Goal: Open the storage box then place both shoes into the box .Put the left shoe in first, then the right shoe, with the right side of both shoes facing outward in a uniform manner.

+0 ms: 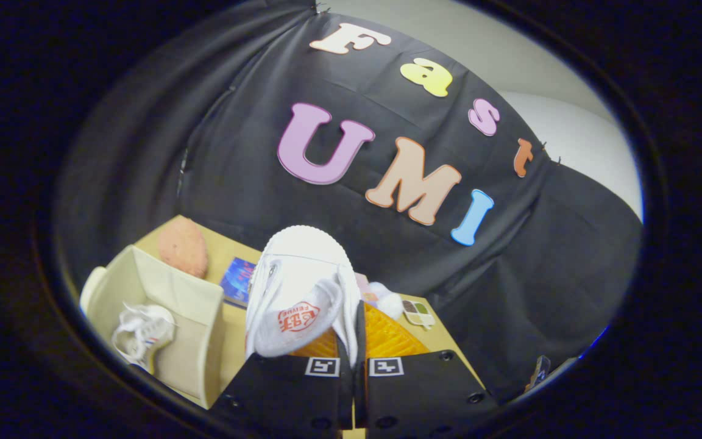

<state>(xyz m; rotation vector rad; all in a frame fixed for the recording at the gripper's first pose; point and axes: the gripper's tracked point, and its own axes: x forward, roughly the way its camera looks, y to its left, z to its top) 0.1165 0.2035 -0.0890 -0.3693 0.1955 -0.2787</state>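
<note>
We see an open cream storage box (195,317) holding one white sneaker (142,334) on the wooden tabletop (232,256), beside a pink stone-like lump (183,245). Our fingers (354,360), nearly closed, pinch a second white sneaker (302,292) aloft.

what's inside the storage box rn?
One white shoe lies inside the open storage box. The box wall hides its floor. The hand-held gripper grips the other shoe, outside the box.
</note>
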